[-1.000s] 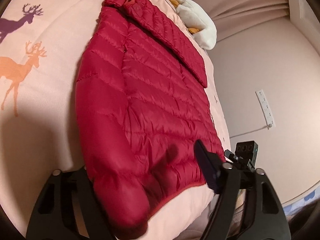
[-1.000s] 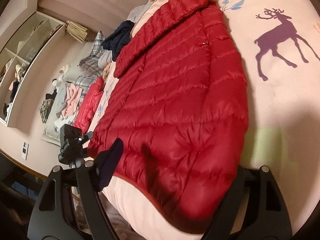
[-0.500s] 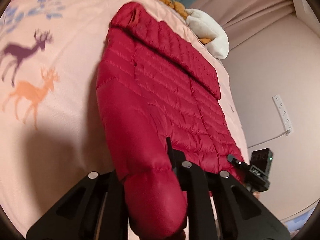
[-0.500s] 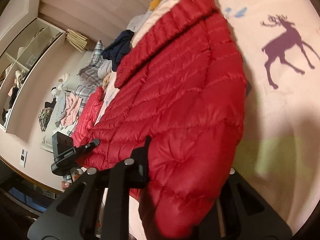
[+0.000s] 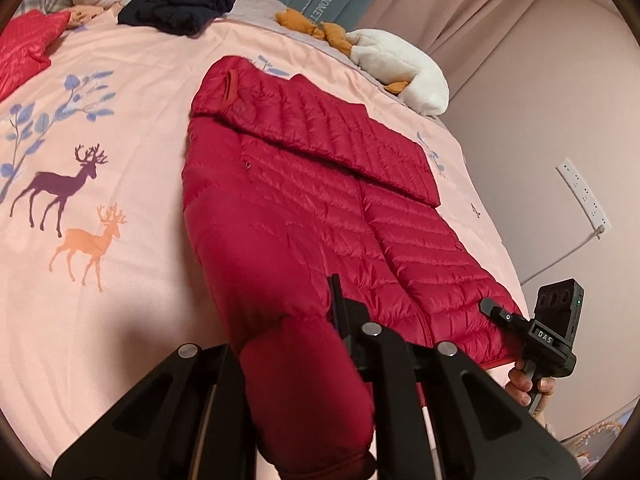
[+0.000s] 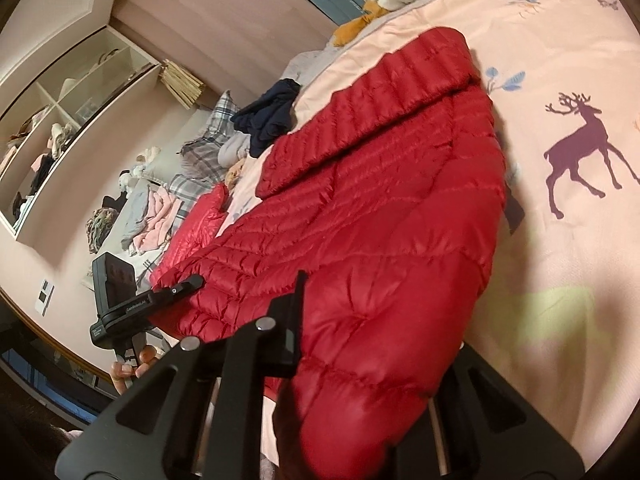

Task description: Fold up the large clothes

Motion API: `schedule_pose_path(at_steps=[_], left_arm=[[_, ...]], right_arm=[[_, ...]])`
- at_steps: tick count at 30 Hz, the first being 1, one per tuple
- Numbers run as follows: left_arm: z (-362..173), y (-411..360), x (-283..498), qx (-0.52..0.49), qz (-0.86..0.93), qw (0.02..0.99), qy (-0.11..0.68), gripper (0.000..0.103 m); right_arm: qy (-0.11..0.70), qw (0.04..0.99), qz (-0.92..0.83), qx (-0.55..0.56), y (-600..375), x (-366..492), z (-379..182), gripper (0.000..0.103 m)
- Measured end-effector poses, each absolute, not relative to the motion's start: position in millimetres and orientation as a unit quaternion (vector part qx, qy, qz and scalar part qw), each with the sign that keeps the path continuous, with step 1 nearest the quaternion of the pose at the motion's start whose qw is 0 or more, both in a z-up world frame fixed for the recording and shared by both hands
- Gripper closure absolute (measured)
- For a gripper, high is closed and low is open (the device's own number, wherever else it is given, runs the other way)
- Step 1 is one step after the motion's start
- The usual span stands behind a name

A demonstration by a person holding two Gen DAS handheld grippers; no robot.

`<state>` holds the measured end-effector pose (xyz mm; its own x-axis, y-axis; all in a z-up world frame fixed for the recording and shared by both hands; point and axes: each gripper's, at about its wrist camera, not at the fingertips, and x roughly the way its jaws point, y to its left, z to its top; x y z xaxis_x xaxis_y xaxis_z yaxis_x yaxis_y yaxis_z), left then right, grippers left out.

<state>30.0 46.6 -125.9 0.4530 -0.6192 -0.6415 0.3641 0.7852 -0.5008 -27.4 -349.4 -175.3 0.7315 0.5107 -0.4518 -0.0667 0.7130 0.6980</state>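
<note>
Left gripper (image 5: 294,364): fingers pressed in on a thick bunch of the red down jacket's (image 5: 320,208) hem corner; the puffy fabric bulges between them and hides the tips.
Right gripper (image 6: 360,364): clamped the same way on the opposite hem corner of the jacket (image 6: 384,216), the padded roll filling the gap between the black fingers.
Jacket position: both near corners raised off the duvet (image 5: 132,272); the rest lies flat, front up, running away toward the collar at the far end, with one sleeve folded diagonally across the chest.
Hidden: finger pads and the hem edge inside each grip are buried in fabric; the person's hands show only partly, under the other gripper in each view.
Textures: jacket is glossy, quilted in narrow horizontal channels; duvet is smooth pink cloth printed with deer and blue leaves.
Far end: white plush toy (image 5: 404,68) with orange feet, a dark navy garment (image 5: 180,4), and a second red garment (image 5: 24,48).
</note>
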Motion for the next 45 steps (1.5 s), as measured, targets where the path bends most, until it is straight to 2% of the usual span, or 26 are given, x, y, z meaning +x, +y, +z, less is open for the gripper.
schedule_pose_path(at_steps=[45], left_arm=[[-69, 40, 10, -0.07, -0.304, 0.871, 0.381, 0.091]], right_arm=[[0.277, 0.887, 0.23, 0.289, -362, -62, -114, 0.09]])
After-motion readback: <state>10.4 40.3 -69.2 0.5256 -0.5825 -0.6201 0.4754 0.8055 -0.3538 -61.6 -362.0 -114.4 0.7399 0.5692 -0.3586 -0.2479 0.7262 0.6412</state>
